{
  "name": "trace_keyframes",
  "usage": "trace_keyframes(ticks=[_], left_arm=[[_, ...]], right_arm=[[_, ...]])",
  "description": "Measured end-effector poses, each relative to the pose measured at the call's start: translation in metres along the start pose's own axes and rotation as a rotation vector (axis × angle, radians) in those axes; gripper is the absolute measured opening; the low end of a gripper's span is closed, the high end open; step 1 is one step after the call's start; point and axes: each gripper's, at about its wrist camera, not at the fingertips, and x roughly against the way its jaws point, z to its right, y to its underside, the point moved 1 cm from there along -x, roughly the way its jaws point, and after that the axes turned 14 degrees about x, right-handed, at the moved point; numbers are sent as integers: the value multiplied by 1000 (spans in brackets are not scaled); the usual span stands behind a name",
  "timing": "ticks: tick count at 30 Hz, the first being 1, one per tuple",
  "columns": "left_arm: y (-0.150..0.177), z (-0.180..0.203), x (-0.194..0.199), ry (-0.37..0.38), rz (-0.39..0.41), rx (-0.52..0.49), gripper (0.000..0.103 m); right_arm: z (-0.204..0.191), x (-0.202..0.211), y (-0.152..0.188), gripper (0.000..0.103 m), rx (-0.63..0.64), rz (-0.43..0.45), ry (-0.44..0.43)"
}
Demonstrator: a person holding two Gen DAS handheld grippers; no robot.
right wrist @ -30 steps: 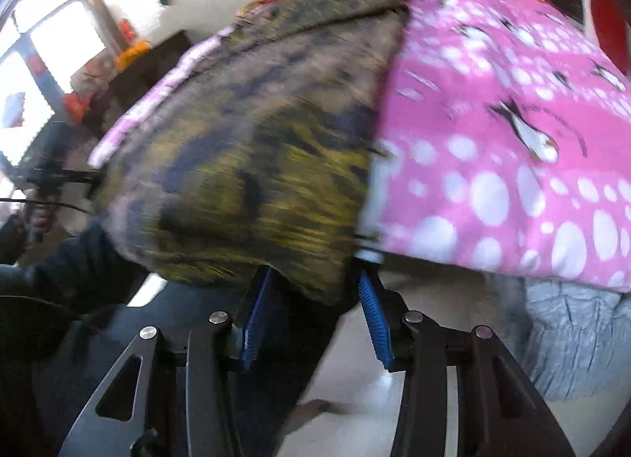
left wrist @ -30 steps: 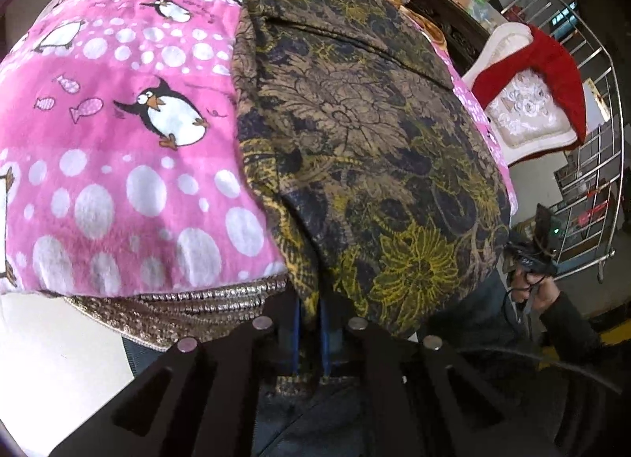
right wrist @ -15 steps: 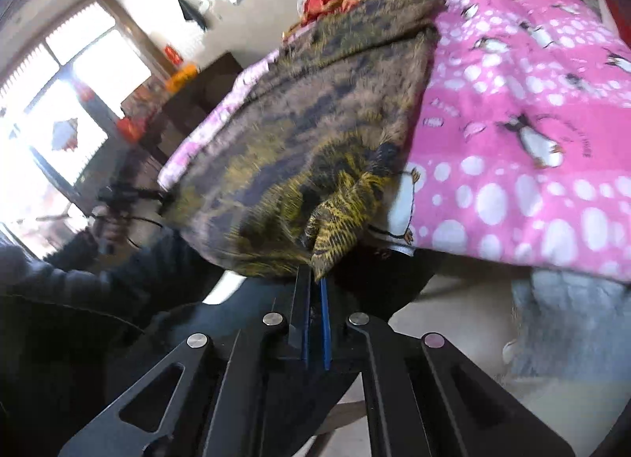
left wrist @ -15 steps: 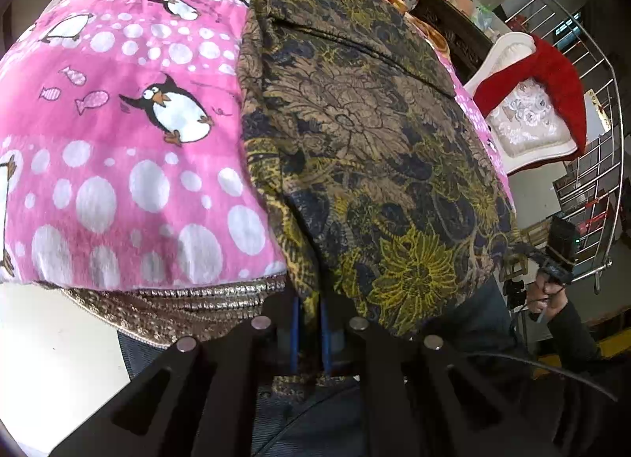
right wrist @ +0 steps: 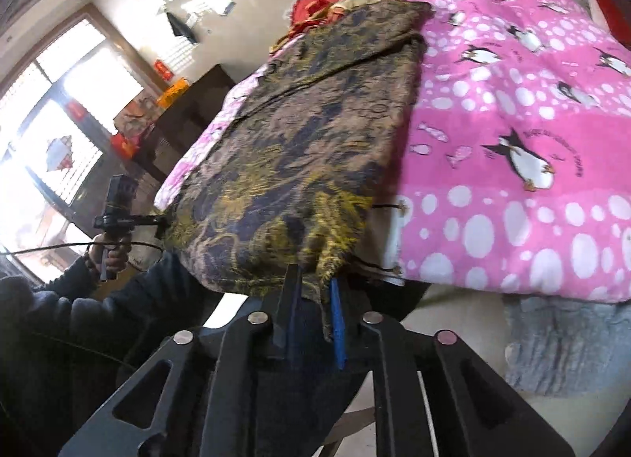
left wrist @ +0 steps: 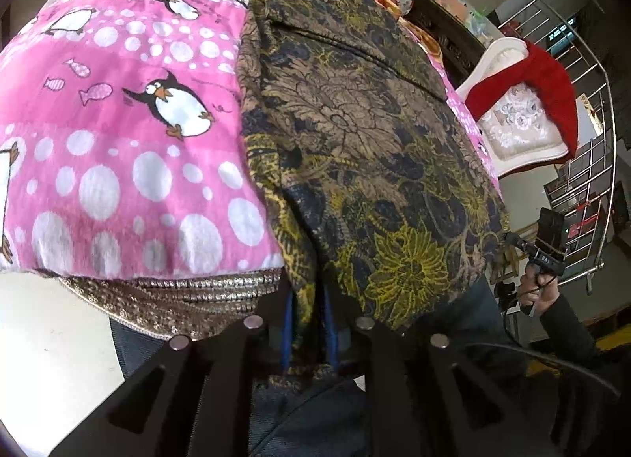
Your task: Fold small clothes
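Brown-gold floral garment (left wrist: pixel 355 149) lies flat on pink penguin blanket (left wrist: pixel 118 121), near hem hanging off blanket's edge. L tongs (left wrist: pixel 307 323) & R tongs (right wrist: pixel 315 323) each pinching hem corner, jaws easing apart w/ cloth between.

Garment (left wrist: pixel 355 133): one small piece of brown cloth with a dark blue and yellow floral print. It lies spread lengthwise on the pink penguin blanket (left wrist: pixel 118 121), along that blanket's edge, mostly flat, with a diagonal seam or fold line across its far part. Its near hem hangs past the blanket's near edge and is bunched into pleats at two corners.
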Motion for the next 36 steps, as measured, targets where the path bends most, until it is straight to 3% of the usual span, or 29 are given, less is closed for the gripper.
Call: trace_keyframes(ticks=[5, 11, 13, 14, 16, 18, 26, 36], left_arm=[[-2, 1, -2, -2, -7, -2, 14], [-2, 2, -3, -4, -1, 5, 14], [-1, 3, -3, -9, 6, 5, 14], [0, 3, -2, -14, 7, 2, 14], [3, 6, 0, -34, 11, -14, 3], [8, 10, 4, -24, 23, -42, 3], [16, 6, 54, 138, 171, -1, 2], [25, 5, 145, 354, 306, -5, 2]], right_arm=[[-4, 1, -5, 10, 37, 12, -22], [11, -12, -5, 10, 13, -2, 25], [13, -13, -6, 7, 7, -1, 18], [12, -12, -6, 0, 4, 7, 9], [7, -7, -9, 0, 17, 16, -14], [0, -1, -14, 0, 37, 27, -24], [-17, 45, -40, 0, 41, 202, -64], [-55, 88, -67, 0, 163, 271, -66]])
